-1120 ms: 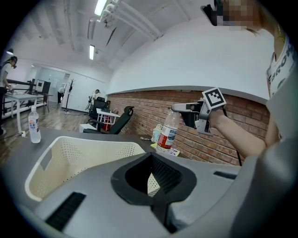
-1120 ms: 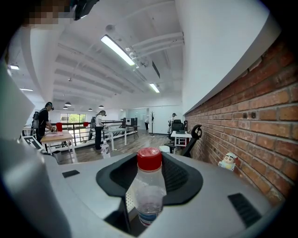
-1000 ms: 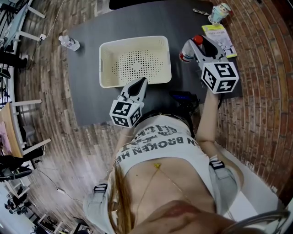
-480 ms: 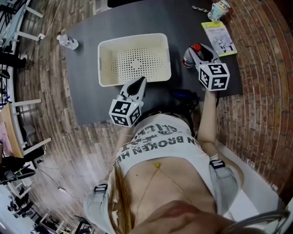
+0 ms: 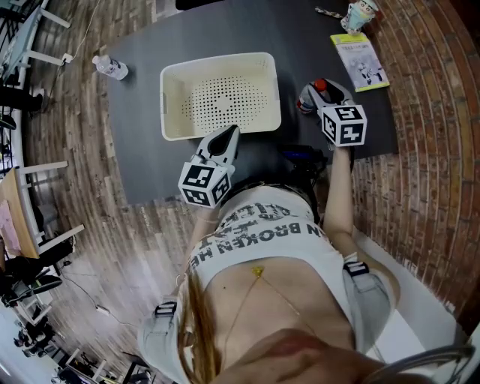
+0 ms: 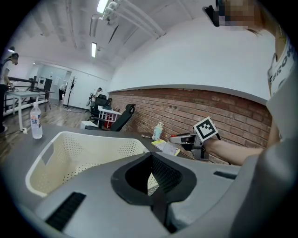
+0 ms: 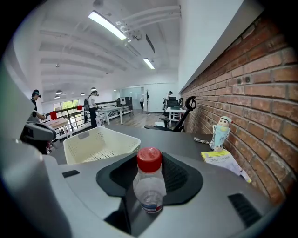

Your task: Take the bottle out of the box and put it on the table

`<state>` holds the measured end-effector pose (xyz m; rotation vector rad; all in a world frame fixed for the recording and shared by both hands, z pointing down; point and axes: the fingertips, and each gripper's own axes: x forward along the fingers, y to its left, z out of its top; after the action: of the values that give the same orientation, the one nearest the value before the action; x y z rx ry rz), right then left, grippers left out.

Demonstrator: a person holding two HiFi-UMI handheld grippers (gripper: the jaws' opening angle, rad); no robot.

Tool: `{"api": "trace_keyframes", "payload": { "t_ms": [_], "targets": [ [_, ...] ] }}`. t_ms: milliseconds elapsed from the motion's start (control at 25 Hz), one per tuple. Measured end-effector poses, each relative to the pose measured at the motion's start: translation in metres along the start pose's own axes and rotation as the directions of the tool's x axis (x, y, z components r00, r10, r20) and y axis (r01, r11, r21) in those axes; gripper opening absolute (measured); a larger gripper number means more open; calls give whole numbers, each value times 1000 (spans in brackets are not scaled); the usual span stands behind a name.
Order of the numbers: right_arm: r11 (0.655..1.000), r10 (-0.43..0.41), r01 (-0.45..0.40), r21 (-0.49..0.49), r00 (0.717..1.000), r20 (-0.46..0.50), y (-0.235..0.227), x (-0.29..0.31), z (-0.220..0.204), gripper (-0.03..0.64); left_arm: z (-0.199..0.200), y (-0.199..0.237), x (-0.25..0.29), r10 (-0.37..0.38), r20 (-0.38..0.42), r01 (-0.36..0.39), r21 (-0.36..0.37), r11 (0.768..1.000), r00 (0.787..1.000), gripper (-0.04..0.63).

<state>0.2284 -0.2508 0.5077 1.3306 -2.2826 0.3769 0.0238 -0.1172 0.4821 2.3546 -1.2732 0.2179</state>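
A clear bottle with a red cap (image 7: 149, 186) sits between the jaws of my right gripper (image 5: 313, 94), which is shut on its body. In the head view the bottle (image 5: 309, 95) hangs low over the dark table (image 5: 142, 150), just right of the white perforated box (image 5: 169, 105); whether it touches the table I cannot tell. The box (image 6: 70, 153) holds nothing that I can see. My left gripper (image 5: 231, 132) rests at the box's near edge, jaws together and holding nothing.
A second bottle (image 5: 111, 67) stands at the table's far left corner. A yellow booklet (image 5: 360, 64) and a cartoon figure cup (image 5: 358, 15) lie at the far right, near the brick wall (image 7: 242, 93). The table's near edge runs just behind both grippers.
My right gripper has come down toward the table with the bottle in it, staying right of the box. The left gripper has not moved.
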Motion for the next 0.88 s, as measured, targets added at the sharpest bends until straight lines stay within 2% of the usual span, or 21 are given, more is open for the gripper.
{"api": "trace_keyframes", "payload": {
  "t_ms": [160,880],
  "targets": [
    [1000,-7,7,-3,1000,-19,0,4,-9,156,-1,1,-1,3,-2,-3,-1,1000,1000,5],
    [998,-50,49,28,997,51,-3,-2,-14,158,-7,1,2,-23,-19,22,-10,1000,1000,5]
  ]
}}
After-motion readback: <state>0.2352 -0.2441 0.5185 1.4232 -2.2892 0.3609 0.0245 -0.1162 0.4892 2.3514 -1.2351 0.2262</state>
